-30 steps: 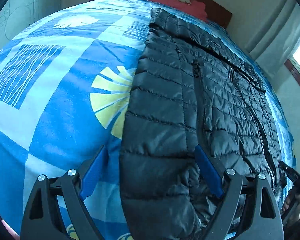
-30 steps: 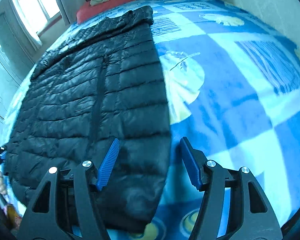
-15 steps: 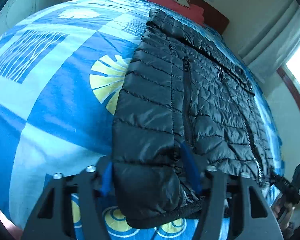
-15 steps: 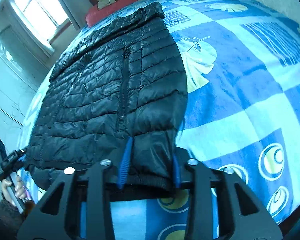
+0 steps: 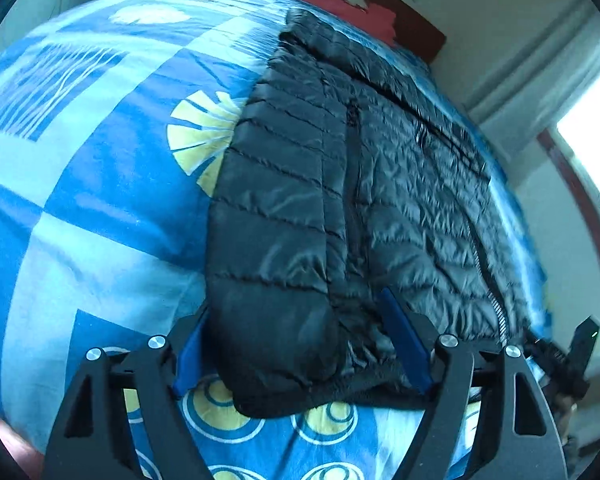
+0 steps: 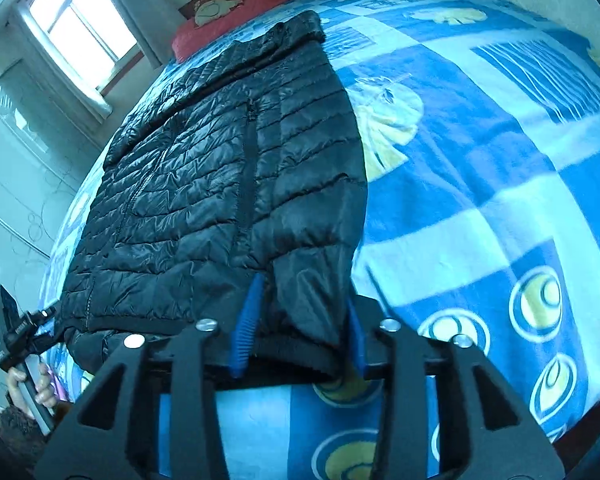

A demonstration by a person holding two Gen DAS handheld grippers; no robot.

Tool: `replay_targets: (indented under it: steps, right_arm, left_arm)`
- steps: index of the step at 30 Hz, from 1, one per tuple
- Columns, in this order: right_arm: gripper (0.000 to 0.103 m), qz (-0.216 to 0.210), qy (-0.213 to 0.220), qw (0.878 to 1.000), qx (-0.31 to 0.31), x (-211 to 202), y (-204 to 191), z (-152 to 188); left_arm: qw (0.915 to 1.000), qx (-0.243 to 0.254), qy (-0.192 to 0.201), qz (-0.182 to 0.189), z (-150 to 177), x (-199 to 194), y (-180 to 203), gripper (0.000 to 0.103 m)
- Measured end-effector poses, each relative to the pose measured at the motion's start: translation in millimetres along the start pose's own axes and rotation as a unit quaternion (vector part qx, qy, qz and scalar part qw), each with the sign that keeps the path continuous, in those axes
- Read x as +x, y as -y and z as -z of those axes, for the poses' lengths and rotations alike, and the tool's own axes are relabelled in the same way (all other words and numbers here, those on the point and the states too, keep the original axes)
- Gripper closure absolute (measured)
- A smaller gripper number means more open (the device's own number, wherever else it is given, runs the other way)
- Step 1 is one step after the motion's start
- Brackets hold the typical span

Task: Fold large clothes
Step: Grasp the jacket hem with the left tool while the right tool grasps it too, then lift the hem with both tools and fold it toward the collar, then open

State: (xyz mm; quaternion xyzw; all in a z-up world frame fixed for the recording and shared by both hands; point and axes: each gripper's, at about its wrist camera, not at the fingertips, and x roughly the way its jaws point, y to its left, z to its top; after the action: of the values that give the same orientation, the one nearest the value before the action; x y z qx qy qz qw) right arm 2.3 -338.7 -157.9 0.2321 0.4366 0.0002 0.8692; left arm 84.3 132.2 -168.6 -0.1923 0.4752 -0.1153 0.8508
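A black quilted puffer jacket (image 5: 340, 200) lies flat on the blue patterned bed cover (image 5: 100, 180), collar towards the headboard. My left gripper (image 5: 296, 320) straddles its near corner by the hem. The jaws are opening, and the fabric lies between the blue pads (image 5: 404, 344) without looking pinched. In the right wrist view the jacket (image 6: 220, 180) fills the left half. My right gripper (image 6: 304, 292) is at the sleeve end by the hem. Its jaws are opening too, but the pads (image 6: 246, 320) still press on the bunched sleeve.
A red pillow (image 6: 228, 4) lies at the headboard. A window (image 6: 80, 20) and curtains line the jacket's side of the bed. A hand with a black device (image 6: 16, 332) is at the hem's far corner. The bare cover (image 6: 480, 180) lies beside the jacket.
Both grippers slid back along the jacket to its hem end. Their jaws closed in on the fabric half a second ago and now stand wider again.
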Motion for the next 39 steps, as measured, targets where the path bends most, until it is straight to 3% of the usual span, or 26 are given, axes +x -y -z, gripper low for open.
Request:
replay_targets:
  steps: [1, 2, 4, 6, 7, 9, 11, 15, 25, 32, 39]
  right_arm:
    - [0.063, -0.005, -0.004, 1.000, 0.004, 1, 2, 2]
    - [0.067, -0.006, -0.007, 1.000, 0.006, 2, 2, 4]
    - [0.081, -0.016, -0.007, 1.000, 0.005, 2, 0, 4]
    - [0.089, -0.023, -0.006, 1.000, -0.008, 0, -6, 4]
    - [0.090, -0.021, -0.004, 1.000, -0.017, -2, -10, 4]
    - [0.092, -0.030, 0.003, 0.999, -0.017, -7, -12, 2]
    - [0.093, -0.045, 0.010, 0.999, -0.012, -15, -11, 0]
    - [0.093, -0.084, 0.032, 0.996, -0.002, -40, -11, -2]
    - [0.093, -0.177, 0.091, 0.980, 0.009, -114, -16, -19]
    - [0.093, -0.224, 0.119, 0.967, 0.012, -108, -23, -99]
    - [0.093, -0.231, 0.130, 0.964, 0.010, -49, -48, -214]
  left_arm:
    - [1.0000, -0.002, 0.003, -0.004, 1, 0, 1, 0.027]
    - [0.9999, -0.007, 0.006, -0.007, 1, 0, 0, 0.036]
    - [0.9995, -0.029, 0.014, -0.002, 0, -2, -4, 0.046]
    - [0.9989, -0.040, 0.019, 0.012, 0, -7, -6, 0.077]
    - [0.9985, -0.049, 0.022, 0.004, 0, -10, -9, 0.081]
    - [0.9969, -0.068, 0.030, 0.024, 0, -15, -13, 0.087]
    - [0.9945, -0.088, 0.041, 0.040, -1, -23, -15, 0.089]
    - [0.9932, -0.082, 0.065, 0.050, -1, -48, -5, 0.090]
    - [0.9814, -0.092, 0.114, 0.124, -1, -131, 20, 0.091]
    - [0.9723, -0.084, 0.151, 0.158, -76, -125, 29, 0.091]
    - [0.9740, -0.058, 0.163, 0.146, -200, -62, 55, 0.091]
